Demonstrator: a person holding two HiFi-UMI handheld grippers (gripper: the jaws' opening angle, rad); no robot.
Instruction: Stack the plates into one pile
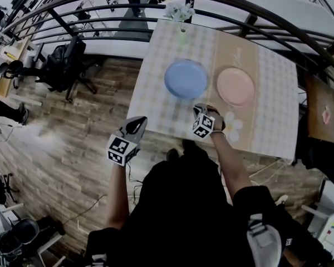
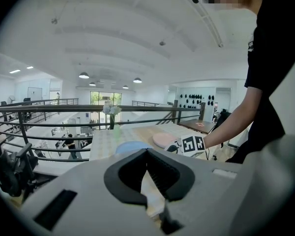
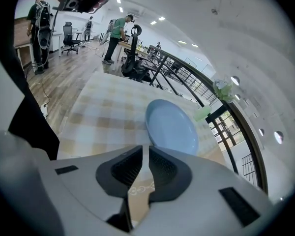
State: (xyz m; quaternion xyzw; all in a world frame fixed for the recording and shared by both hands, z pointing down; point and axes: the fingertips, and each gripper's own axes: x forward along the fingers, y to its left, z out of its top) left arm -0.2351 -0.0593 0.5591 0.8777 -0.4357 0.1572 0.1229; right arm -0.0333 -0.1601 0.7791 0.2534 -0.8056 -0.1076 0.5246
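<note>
Checked table point(image 1: 161, 54), right tool point(image 1: 203, 109) above — left tool point(image 1: 136, 124) off its edge (both clenched)

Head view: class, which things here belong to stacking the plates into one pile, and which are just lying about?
Belong to the job:
- blue plate
- pink plate
- left gripper
- right gripper

Just lying about:
- vase of flowers
- black bag
- brown side table
</note>
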